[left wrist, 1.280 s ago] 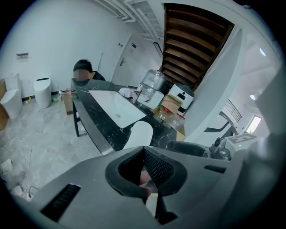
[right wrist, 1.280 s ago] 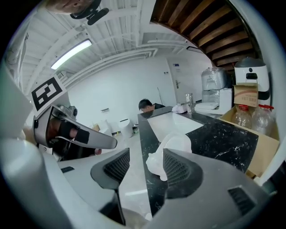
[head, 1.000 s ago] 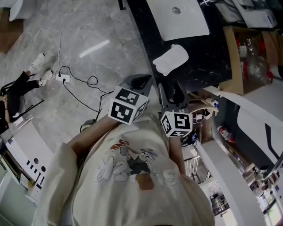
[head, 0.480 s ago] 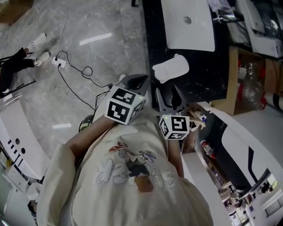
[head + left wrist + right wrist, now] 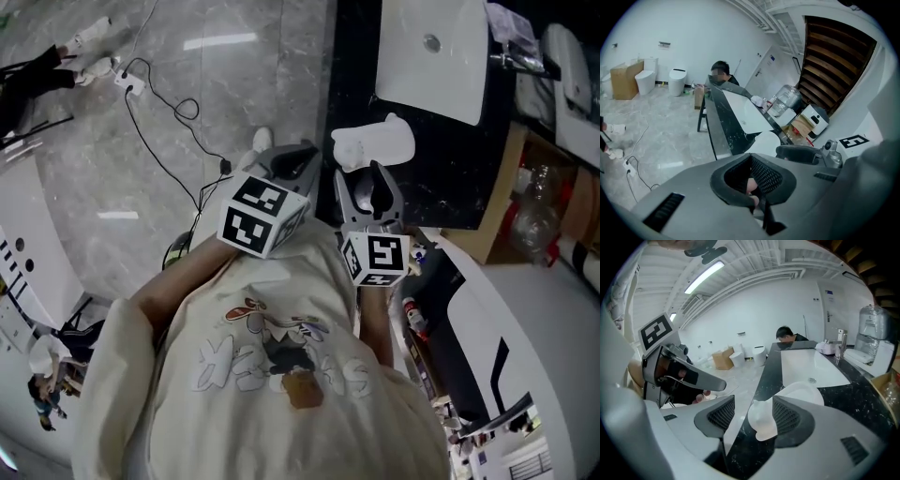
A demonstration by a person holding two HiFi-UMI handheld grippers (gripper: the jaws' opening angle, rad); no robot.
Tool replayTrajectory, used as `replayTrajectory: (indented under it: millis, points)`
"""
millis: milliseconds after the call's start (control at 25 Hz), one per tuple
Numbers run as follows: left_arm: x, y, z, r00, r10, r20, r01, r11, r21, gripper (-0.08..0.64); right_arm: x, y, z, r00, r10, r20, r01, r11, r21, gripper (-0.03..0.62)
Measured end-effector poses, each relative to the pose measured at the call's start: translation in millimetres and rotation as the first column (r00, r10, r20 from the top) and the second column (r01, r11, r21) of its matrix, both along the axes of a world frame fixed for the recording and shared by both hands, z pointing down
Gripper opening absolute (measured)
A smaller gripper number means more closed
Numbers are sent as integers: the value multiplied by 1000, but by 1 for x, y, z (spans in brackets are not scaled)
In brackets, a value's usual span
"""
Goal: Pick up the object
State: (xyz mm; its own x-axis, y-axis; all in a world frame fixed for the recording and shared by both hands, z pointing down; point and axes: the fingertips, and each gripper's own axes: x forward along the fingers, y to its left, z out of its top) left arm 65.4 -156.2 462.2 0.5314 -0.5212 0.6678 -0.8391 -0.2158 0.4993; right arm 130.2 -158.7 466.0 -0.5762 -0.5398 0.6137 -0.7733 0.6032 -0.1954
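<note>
A white, rounded moulded object [image 5: 373, 142] lies on the black counter [image 5: 441, 173] just in front of the basin. In the head view my right gripper [image 5: 369, 180] points at it from just short of its near edge. In the right gripper view the jaws stand wide apart, and the object [image 5: 765, 423] shows in the gap ahead, touching neither pad. My left gripper [image 5: 294, 161] hovers beside the counter's edge over the floor. In its own view the left gripper [image 5: 753, 158] has its tips together and holds nothing. The object [image 5: 765, 142] lies ahead to its right.
A white basin [image 5: 436, 56] is set into the counter, with a tap [image 5: 840, 342] at its side. A water bottle [image 5: 534, 211] and a cardboard box [image 5: 502, 202] stand to the right. Cables [image 5: 169, 112] lie on the marble floor. A person [image 5: 723, 77] sits at the counter's far end.
The counter and the white object have come closer to both grippers. My right gripper has moved forward until its tips almost reach the object. The left gripper kept pace beside it.
</note>
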Motion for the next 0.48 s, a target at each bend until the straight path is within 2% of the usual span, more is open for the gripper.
replayTrajectory:
  millis: [200,360,480]
  points:
    - [1,-4,2,1000,-10,22,9,1000,22,14,-6,1,14,996,-88,-11,88,996,-27,245]
    - [-7,0,10,998,-47,35,47,999,-5,14,-10,1,25,989,-136,-48,135,990,-25,253]
    - [-13,-4,16,996,-79,41,78,997,5,14,-12,-3,32,986,-158,-56,157,987,-22,253]
